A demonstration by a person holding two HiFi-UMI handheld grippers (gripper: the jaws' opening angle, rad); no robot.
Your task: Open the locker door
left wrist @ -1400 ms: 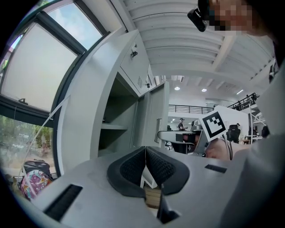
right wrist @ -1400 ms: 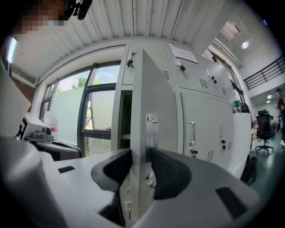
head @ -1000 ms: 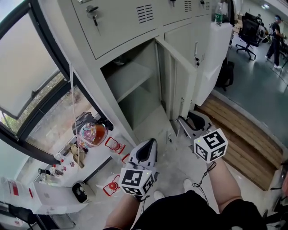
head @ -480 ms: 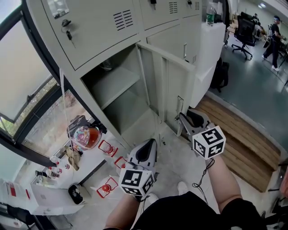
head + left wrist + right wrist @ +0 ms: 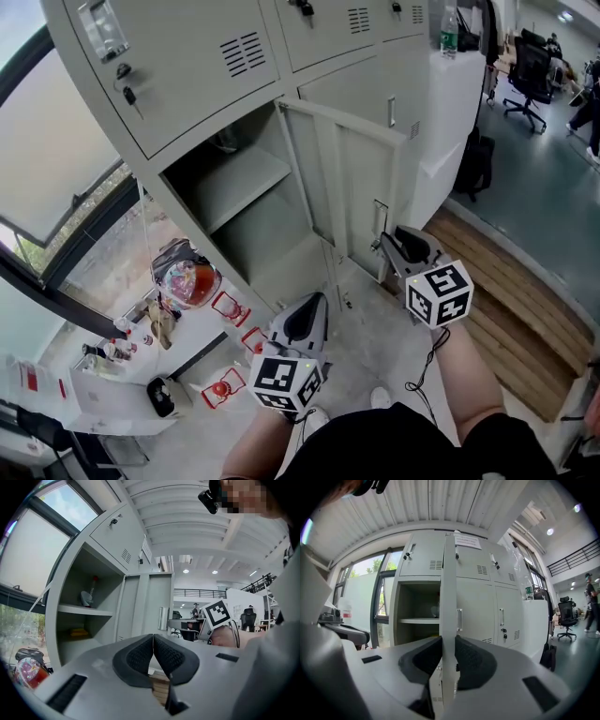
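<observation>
The door (image 5: pixel 361 178) is swung well out from its locker (image 5: pixel 234 202). Its lower free corner is partly hidden behind the right gripper (image 5: pixel 396 242), whose jaws have just been closing and are clamped on the door's free edge. The left gripper (image 5: pixel 302 317) is held closed and empty, left of the door and apart from it. Bare floor (image 5: pixel 375 328) is seen below the door.

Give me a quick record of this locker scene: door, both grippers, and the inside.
locker door: swung wide open
right gripper: jaws have just been closing, door's free edge between them, pads on it
left gripper: shut, nothing between its jaws
shelf: inside the open compartment, a few small things, too small to name
</observation>
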